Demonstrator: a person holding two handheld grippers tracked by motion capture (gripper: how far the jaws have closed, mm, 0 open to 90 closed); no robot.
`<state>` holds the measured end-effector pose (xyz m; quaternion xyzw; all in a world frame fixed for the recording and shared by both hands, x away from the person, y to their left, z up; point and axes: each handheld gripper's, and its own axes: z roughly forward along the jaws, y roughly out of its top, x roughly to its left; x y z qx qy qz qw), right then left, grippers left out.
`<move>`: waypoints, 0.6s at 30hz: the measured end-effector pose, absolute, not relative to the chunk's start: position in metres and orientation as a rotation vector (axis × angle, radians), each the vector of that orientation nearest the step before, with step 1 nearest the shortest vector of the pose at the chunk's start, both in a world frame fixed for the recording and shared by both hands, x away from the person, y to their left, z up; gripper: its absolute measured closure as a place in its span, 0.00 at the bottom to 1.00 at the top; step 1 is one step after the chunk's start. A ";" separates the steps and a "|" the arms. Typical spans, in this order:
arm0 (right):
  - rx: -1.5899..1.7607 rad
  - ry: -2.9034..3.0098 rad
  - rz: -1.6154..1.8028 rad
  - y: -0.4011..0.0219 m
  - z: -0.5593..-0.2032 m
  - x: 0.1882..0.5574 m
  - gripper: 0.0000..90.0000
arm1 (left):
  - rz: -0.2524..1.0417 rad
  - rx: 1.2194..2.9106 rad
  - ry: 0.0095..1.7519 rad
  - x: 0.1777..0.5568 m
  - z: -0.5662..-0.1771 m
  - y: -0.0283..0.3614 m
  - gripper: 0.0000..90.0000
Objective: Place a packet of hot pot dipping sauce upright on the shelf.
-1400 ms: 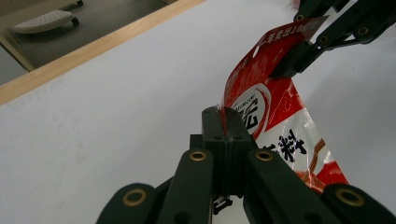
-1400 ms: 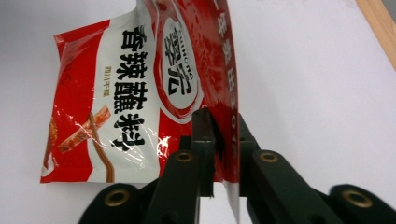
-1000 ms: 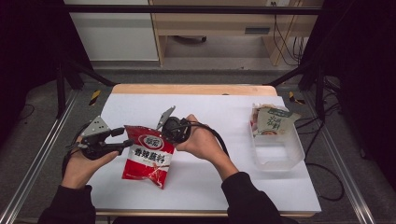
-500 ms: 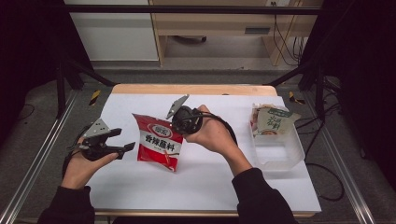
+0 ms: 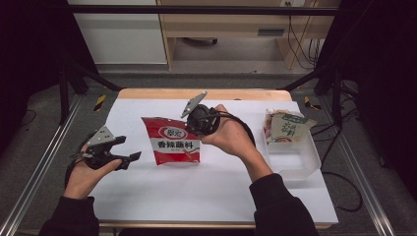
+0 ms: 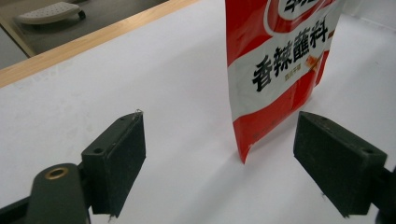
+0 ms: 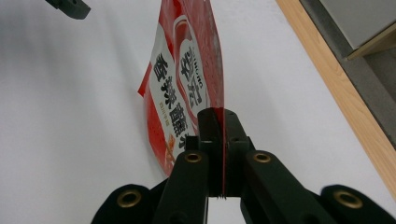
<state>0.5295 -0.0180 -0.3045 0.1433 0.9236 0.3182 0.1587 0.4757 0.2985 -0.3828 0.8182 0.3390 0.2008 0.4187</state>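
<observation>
A red and white snack packet [image 5: 172, 140] hangs by its right edge from my right gripper [image 5: 193, 132], over the middle of the white table [image 5: 196, 191]. In the right gripper view the jaws [image 7: 218, 114] are shut on the packet's sealed edge [image 7: 187, 88]. My left gripper [image 5: 127, 149] is to the packet's left, apart from it. Its jaws have just been opening and now stand wide [image 6: 219, 135], with nothing pressed between them. The packet's lower corner [image 6: 280, 60] shows just beyond the gap, untouched.
A clear plastic bin [image 5: 295, 157] stands at the table's right side with a green and white packet [image 5: 285, 128] leaning in it. A wooden edge [image 5: 196, 93] borders the table's far side. Metal rails run along both sides.
The left gripper has let go of the red packet, opened and drawn back to the left. The right gripper has lifted the packet and carried it to the right.
</observation>
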 end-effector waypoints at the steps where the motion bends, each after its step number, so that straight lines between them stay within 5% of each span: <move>1: 0.413 2.636 0.913 -0.019 -0.304 0.530 1.00 | 0.501 2.053 0.850 0.476 -0.383 0.299 0.19; 18: 0.466 2.576 0.866 -0.062 -0.288 0.530 1.00 | 0.491 2.083 0.875 0.479 -0.394 0.298 0.14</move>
